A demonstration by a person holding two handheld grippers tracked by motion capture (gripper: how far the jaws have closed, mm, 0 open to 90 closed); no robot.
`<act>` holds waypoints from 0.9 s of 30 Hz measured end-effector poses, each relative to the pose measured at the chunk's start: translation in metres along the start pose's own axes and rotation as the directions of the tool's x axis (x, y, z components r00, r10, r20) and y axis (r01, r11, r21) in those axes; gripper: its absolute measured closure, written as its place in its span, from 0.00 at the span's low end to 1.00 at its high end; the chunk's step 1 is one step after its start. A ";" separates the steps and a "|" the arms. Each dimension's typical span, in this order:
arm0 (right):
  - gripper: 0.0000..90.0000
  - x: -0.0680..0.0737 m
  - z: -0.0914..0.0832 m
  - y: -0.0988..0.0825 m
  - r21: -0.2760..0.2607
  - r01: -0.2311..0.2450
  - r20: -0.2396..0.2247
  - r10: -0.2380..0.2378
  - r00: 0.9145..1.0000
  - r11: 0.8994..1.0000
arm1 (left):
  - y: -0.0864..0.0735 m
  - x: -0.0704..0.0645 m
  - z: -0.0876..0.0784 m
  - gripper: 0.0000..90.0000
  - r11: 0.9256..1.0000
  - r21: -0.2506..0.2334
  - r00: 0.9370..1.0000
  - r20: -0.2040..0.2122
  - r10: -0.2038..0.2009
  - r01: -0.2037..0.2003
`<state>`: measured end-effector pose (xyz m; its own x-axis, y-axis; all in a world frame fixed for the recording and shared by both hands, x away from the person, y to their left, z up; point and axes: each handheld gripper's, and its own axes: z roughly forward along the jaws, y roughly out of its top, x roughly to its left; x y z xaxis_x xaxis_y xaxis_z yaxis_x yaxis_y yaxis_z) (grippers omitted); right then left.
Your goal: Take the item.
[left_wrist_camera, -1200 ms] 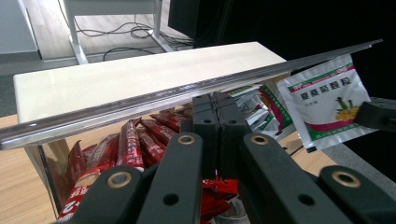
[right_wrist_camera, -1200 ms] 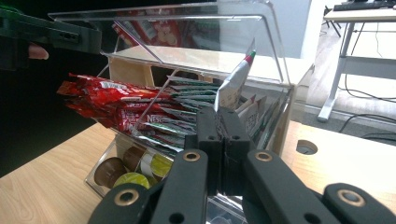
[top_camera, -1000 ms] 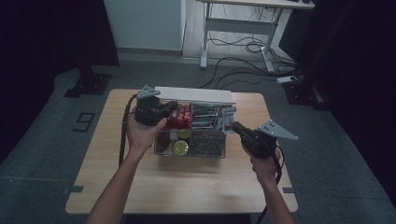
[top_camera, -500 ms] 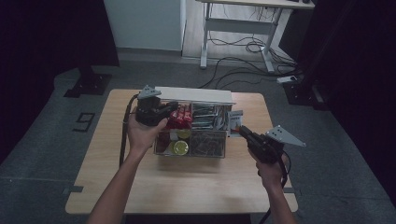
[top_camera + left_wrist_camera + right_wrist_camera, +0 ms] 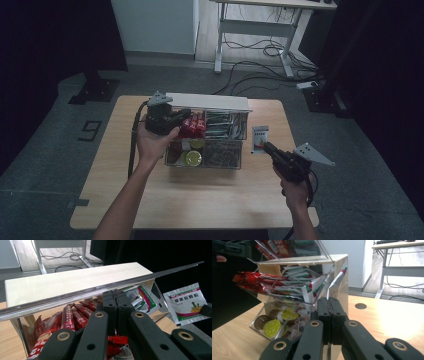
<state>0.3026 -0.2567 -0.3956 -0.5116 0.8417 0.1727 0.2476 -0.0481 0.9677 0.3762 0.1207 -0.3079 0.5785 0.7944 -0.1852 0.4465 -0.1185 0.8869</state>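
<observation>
Right tongs [image 5: 270, 148] shut, empty, just right of organizer [image 5: 207, 161] on counter [image 5: 150, 200]. Sachet [image 5: 260, 136] beside organizer's right wall: light, thin, slippery foil, pinch by edge. Left tongs [image 5: 182, 116] shut, empty, under organizer's clear lid [image 5: 82, 292].

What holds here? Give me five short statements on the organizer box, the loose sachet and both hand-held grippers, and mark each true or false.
1. The left hand-held gripper sits at the raised clear lid of the organizer box. True.
2. A white sachet lies on the table outside the box. True.
3. The right hand-held gripper holds that sachet. False: its jaws are shut on nothing, near the sachet.
4. The red stick packets are in the box's front row. False: they fill a back compartment.
5. The round capsules lie loose on the table. False: they sit in the front left compartment.
</observation>
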 end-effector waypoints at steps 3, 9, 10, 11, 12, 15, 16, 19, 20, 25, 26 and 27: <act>0.98 -0.005 -0.002 -0.004 0.005 -0.010 0.006 0.010 1.000 1.000 | 0.000 0.000 0.000 0.98 1.000 0.000 1.000 0.000 0.000 0.000; 0.98 -0.014 -0.003 -0.014 0.025 -0.017 0.023 0.017 1.000 1.000 | 0.000 0.000 -0.002 0.98 1.000 -0.001 1.000 -0.002 0.001 -0.001; 0.98 -0.015 -0.003 -0.016 0.028 -0.018 0.024 0.018 1.000 0.999 | 0.000 0.000 -0.002 0.98 1.000 -0.001 1.000 -0.002 0.001 -0.001; 0.98 -0.016 -0.003 -0.018 0.031 -0.020 0.028 0.019 0.999 0.999 | 0.000 0.000 -0.002 0.98 1.000 -0.001 1.000 -0.002 0.001 -0.001; 0.98 -0.017 -0.002 -0.020 0.034 -0.023 0.030 0.022 0.999 0.999 | 0.000 0.000 -0.002 0.98 1.000 -0.001 1.000 -0.002 0.001 -0.001; 0.98 -0.020 0.000 -0.026 0.050 -0.021 0.039 0.020 0.999 0.999 | 0.000 0.000 -0.002 0.98 1.000 -0.003 1.000 -0.003 -0.001 0.001; 0.98 -0.020 0.000 -0.026 0.050 -0.021 0.039 0.020 0.999 0.999 | 0.000 0.000 -0.002 0.98 1.000 -0.003 1.000 -0.003 -0.001 0.001; 0.98 -0.022 0.003 -0.032 0.062 -0.027 0.047 0.024 0.999 0.998 | 0.000 0.000 -0.002 0.98 1.000 -0.003 1.000 -0.003 -0.001 0.001; 0.98 -0.024 0.004 -0.035 0.070 -0.032 0.049 0.028 0.998 0.997 | 0.000 0.000 -0.002 0.98 1.000 -0.004 1.000 -0.003 -0.001 0.001; 0.98 -0.026 0.005 -0.043 0.085 -0.040 0.054 0.036 0.998 0.996 | -0.001 0.000 -0.001 0.97 1.000 -0.002 1.000 -0.002 -0.002 0.002; 0.98 -0.027 0.005 -0.045 0.089 -0.044 0.058 0.039 0.998 0.995 | -0.001 0.000 -0.001 0.97 1.000 -0.002 1.000 -0.003 -0.002 0.002; 0.98 -0.028 0.006 -0.047 0.093 -0.048 0.058 0.043 0.997 0.994 | -0.001 0.000 -0.001 0.97 1.000 -0.002 1.000 -0.003 -0.001 0.001</act>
<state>0.3096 -0.2746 -0.4471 -0.4515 0.8688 0.2033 0.3478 -0.0385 0.9368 0.3750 0.1215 -0.3084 0.5760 0.7962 -0.1850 0.4462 -0.1167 0.8873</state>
